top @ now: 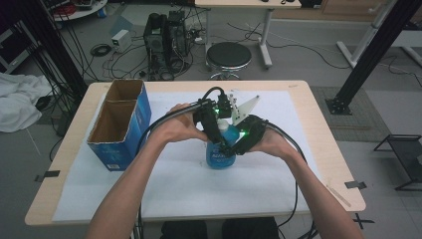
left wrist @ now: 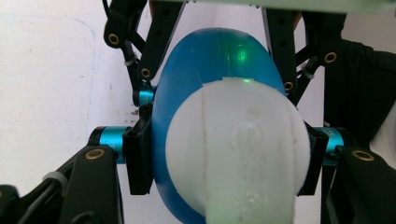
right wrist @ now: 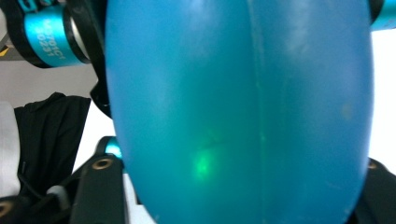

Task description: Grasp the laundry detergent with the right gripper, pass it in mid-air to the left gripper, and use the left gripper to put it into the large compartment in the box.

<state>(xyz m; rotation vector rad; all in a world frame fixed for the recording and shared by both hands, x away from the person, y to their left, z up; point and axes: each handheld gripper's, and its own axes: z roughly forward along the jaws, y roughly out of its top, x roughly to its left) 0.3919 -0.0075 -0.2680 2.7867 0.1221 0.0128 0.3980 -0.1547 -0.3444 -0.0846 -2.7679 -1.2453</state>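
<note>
A blue plastic bottle (top: 221, 158) with a white cap (top: 230, 128) stands upright near the middle of the white sheet. My left gripper (top: 224, 135) reaches in from the left and above. In the left gripper view it (left wrist: 224, 158) is shut on the bottle at the cap (left wrist: 233, 154), pads tight on both sides. My right gripper (top: 233, 148) comes from the right, lower down. Its jaws (left wrist: 215, 70) lie against both sides of the blue body (left wrist: 210, 51). That body (right wrist: 233, 93) bulges close in the right gripper view and hides its pads.
An open blue cardboard box (top: 119, 124) with two compartments stands on the table's left side. The white sheet (top: 174, 189) covers most of the wooden table (top: 328, 149). A round stool (top: 229, 56) and tangled cables lie on the floor beyond the far edge.
</note>
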